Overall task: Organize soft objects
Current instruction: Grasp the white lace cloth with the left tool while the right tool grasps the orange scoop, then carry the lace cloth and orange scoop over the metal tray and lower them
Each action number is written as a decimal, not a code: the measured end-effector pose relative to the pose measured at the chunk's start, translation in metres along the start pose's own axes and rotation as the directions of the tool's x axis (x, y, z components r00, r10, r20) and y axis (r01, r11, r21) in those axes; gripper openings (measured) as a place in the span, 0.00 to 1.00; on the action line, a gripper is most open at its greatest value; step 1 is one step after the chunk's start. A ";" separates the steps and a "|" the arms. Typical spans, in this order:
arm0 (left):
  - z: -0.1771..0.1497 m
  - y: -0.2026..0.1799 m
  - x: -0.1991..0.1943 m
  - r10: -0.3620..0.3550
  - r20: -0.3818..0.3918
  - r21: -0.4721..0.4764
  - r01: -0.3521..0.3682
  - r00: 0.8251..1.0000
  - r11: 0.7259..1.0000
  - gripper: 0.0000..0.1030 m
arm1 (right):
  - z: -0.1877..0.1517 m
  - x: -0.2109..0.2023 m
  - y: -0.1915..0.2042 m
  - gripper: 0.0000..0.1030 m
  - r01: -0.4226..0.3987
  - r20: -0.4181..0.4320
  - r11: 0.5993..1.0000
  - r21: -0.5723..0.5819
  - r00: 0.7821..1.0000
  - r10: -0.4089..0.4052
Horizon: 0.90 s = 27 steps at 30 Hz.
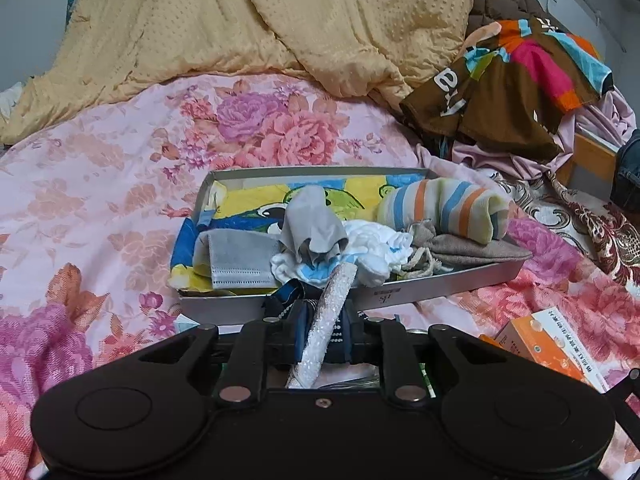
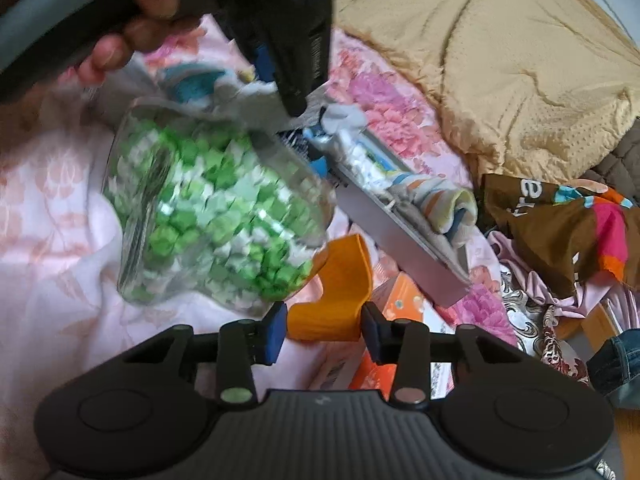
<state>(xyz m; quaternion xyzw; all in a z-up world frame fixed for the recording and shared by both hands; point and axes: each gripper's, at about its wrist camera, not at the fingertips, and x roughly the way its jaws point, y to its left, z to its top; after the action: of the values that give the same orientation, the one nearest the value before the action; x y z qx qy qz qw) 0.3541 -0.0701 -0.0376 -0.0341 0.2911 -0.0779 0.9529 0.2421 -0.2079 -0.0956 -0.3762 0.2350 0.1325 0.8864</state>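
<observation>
Pinching a white sparkly strip (image 1: 326,320), left gripper (image 1: 324,332) nearly closed; right gripper (image 2: 324,330) part-open.

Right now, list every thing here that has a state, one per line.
left tongs: shut on the white sparkly strip.
right tongs: open around the orange piece, pads not pressing.
metal tray: on the bed, filled with soft items.
striped sock: lying in the tray, overhanging its right rim.
grey mask: folded flat in the tray.
clear bag of green pieces: lying on the sheet.
</observation>
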 end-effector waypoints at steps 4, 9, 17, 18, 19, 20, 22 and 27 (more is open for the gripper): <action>-0.002 -0.001 -0.011 0.035 0.038 -0.021 -0.034 0.999 0.999 0.18 | 0.002 -0.005 -0.008 0.40 0.027 0.030 0.999 0.044 0.999 -0.028; -0.001 -0.005 -0.024 0.048 0.062 -0.031 -0.047 0.997 0.998 0.18 | 0.004 -0.006 -0.013 0.40 0.025 0.041 0.998 0.059 0.999 -0.027; 0.001 -0.014 -0.045 0.023 0.088 -0.021 -0.022 0.996 1.000 0.18 | 0.008 -0.022 -0.021 0.40 0.031 0.106 0.994 0.109 0.993 -0.042; 0.002 -0.016 -0.048 0.019 0.090 -0.016 -0.018 0.996 1.000 0.18 | 0.009 -0.023 -0.021 0.40 0.032 0.109 0.993 0.109 0.993 -0.044; 0.002 -0.017 -0.050 0.015 0.092 -0.009 -0.015 0.996 1.000 0.18 | 0.009 -0.024 -0.022 0.40 0.033 0.112 0.993 0.111 0.993 -0.046; 0.002 -0.019 -0.051 0.010 0.093 -0.005 -0.010 0.996 1.000 0.18 | 0.010 -0.026 -0.021 0.40 0.036 0.115 0.993 0.114 0.992 -0.049; 0.001 -0.022 -0.055 -0.004 0.096 -0.001 0.004 0.995 1.000 0.18 | 0.010 -0.028 -0.023 0.40 0.043 0.126 0.991 0.125 0.990 -0.059; -0.006 -0.036 -0.066 -0.054 0.106 0.076 0.046 0.993 0.996 0.17 | 0.011 -0.032 -0.028 0.40 0.054 0.137 0.987 0.150 0.988 -0.075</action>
<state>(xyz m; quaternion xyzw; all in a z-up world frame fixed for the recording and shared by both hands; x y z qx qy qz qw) 0.2924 -0.0949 -0.0022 -0.0107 0.2351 -0.1102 0.9656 0.2302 -0.2212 -0.0558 -0.3072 0.1681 0.1127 0.9299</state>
